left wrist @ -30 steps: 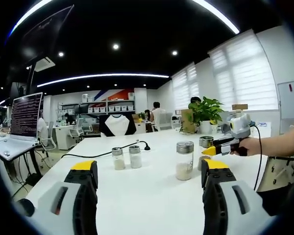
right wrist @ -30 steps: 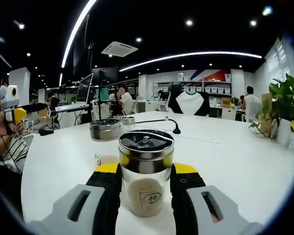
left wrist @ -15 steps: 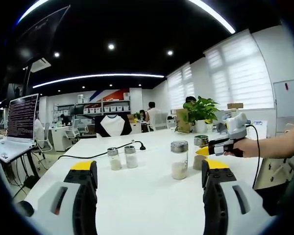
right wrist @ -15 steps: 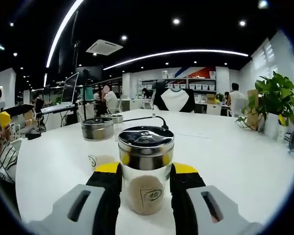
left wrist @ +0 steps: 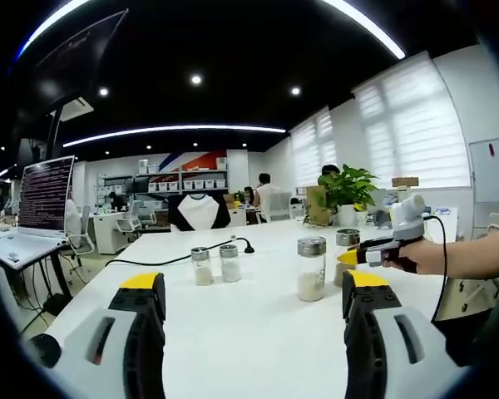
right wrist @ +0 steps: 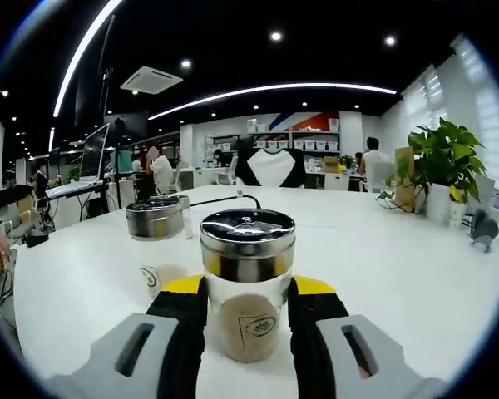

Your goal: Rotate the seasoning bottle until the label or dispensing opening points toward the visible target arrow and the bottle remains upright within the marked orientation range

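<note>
A glass seasoning bottle with a steel lid and pale powder stands upright on the white table. My right gripper is shut on it, one yellow-tipped jaw pressed to each side. Its small square label faces the camera. In the left gripper view the same bottle sits at the tip of the right gripper, which a hand holds. My left gripper hangs open over the table with nothing between its jaws.
A second lidded bottle stands close to the held one, shown as the tall bottle in the left gripper view. Two small shakers and a black cable lie further back. A potted plant stands at the table's far side.
The right gripper has turned a little with the bottle in it, so the second bottle and the plant have slid leftward in its view. The left gripper stays open.
</note>
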